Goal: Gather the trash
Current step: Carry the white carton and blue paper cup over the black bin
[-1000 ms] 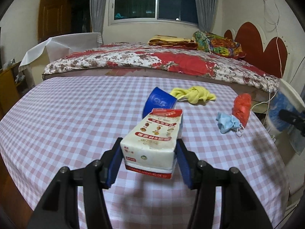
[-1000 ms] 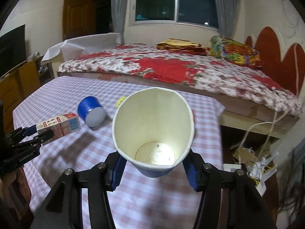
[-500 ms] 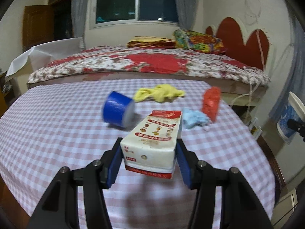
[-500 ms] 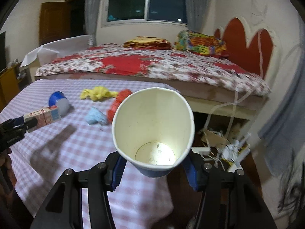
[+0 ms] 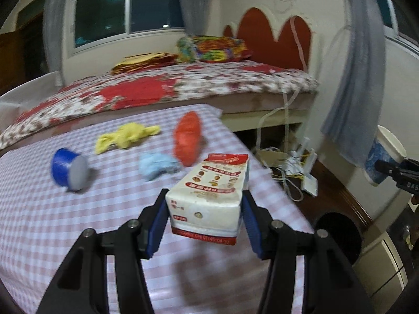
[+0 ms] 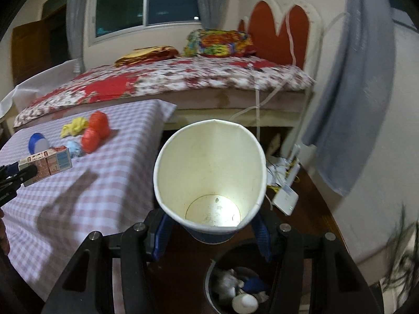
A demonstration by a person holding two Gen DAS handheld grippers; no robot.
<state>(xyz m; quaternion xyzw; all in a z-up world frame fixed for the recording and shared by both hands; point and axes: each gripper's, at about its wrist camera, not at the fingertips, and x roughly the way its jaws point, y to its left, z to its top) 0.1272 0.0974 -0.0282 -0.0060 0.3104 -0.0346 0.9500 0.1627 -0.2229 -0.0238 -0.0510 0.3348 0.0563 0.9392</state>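
My left gripper [image 5: 204, 227] is shut on a white and red carton [image 5: 209, 196], held above the right part of the checked table [image 5: 52, 225]. My right gripper [image 6: 210, 231] is shut on an empty white paper cup [image 6: 209, 167] with a blue base, its mouth facing the camera, past the table's right edge. Below the cup stands a dark bin [image 6: 237, 285] with crumpled trash inside. In the left wrist view the cup [image 5: 383, 157] appears at far right, and the bin [image 5: 337, 235] is a dark round opening. The carton [image 6: 45, 163] shows at left in the right wrist view.
On the table lie a blue cup on its side [image 5: 69, 168], a yellow cloth [image 5: 125, 137], a red bag [image 5: 187, 138] and a light blue wad [image 5: 157, 164]. A bed [image 5: 170, 89] lies behind. Cables and a power strip [image 6: 284, 191] lie on the floor.
Both grippers swung right, still holding the carton and the cup. The right one left the table, and the bin came into view beneath it. Table items slid left in both views.
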